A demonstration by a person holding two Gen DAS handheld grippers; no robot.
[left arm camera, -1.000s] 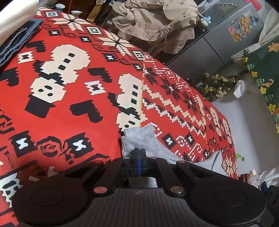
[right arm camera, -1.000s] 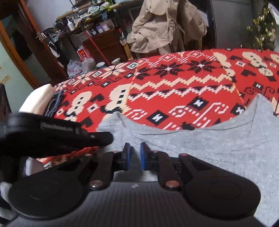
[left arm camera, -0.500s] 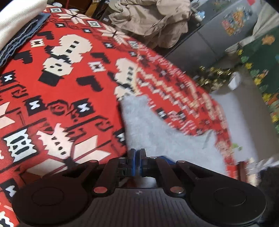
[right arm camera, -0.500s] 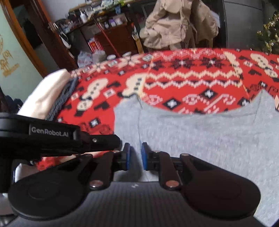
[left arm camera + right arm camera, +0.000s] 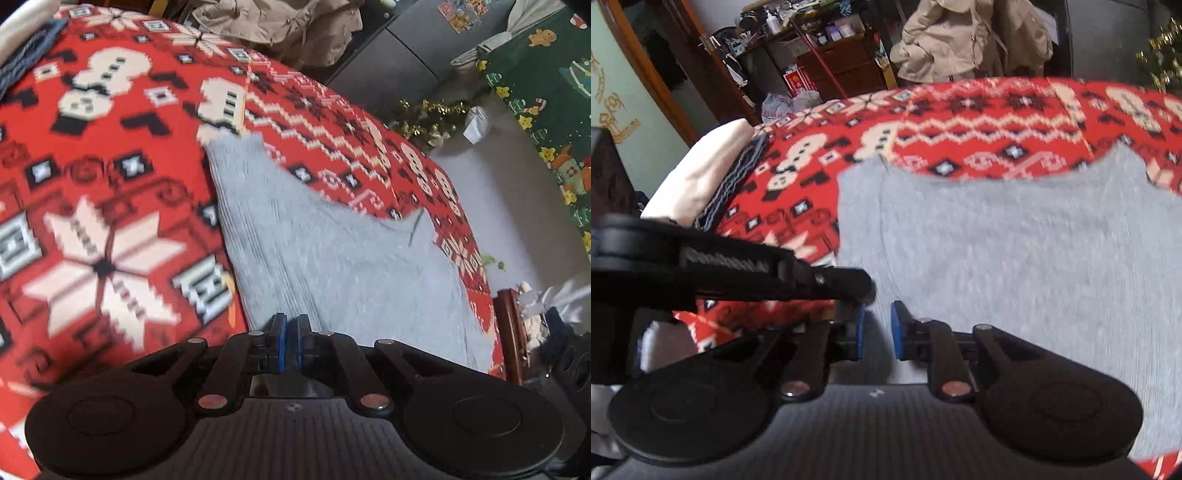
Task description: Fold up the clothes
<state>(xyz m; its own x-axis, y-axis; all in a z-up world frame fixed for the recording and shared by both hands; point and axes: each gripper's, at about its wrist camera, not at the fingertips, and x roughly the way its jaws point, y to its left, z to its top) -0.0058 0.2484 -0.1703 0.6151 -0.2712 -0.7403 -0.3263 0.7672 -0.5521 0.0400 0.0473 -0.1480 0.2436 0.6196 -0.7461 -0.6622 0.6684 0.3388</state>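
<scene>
A grey knit garment (image 5: 332, 266) lies flat on a red patterned blanket (image 5: 110, 184), its near hem at both grippers. My left gripper (image 5: 290, 332) is shut on that hem, and the cloth runs away from it toward a far corner. In the right wrist view the same grey garment (image 5: 1015, 240) spreads wide across the blanket (image 5: 979, 122). My right gripper (image 5: 877, 328) holds the hem with a narrow gap between its blue pads, and cloth fills that gap. The left gripper's black body (image 5: 738, 266) crosses this view just left of the right fingers.
A stack of folded clothes (image 5: 701, 177), cream over dark blue, sits at the blanket's left edge. A beige coat (image 5: 960, 37) hangs behind the bed. Grey cabinets (image 5: 388, 62), tinsel (image 5: 432, 114) and a green patterned cloth (image 5: 546, 103) lie to the right, beyond the bed.
Both grippers have pulled back toward the near edge with the hem. Much more of the grey garment now lies stretched over the blanket. Neither grip has changed.
</scene>
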